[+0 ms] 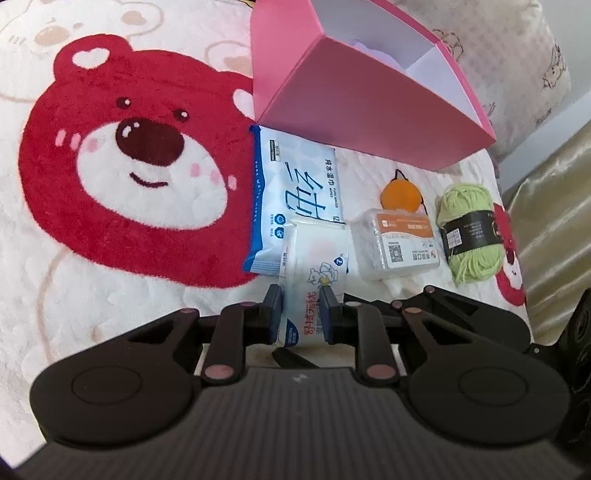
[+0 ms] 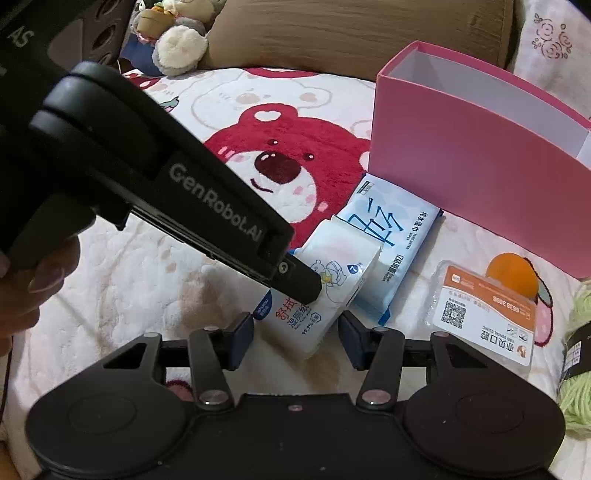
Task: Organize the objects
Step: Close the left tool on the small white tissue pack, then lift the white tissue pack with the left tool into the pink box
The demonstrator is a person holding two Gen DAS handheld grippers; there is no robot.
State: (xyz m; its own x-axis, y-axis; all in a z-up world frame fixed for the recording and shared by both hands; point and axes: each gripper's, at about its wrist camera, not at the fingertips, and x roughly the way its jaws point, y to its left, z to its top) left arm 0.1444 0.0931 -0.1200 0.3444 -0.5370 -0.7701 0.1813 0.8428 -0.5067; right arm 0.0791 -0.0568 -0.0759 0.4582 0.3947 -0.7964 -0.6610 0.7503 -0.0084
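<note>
The small wipes pack (image 1: 314, 291) lies at lower centre on the blanket (image 1: 110, 295), pinched by the down-tilted left gripper (image 1: 300, 314); the right gripper (image 2: 297, 334) straddles it, pads apart.

Bear-print blanket (image 1: 110, 177), brown cushion (image 2: 351, 33)

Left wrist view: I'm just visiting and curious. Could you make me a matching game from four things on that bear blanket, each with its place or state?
1 pink cardboard box
2 light green yarn skein
3 small white wipes pack
4 orange ball

a wrapped in a black label
b pinched by the left gripper
c farthest back, top open
d partly behind the clear plastic box

Pairs: 1c, 2a, 3b, 4d
</note>
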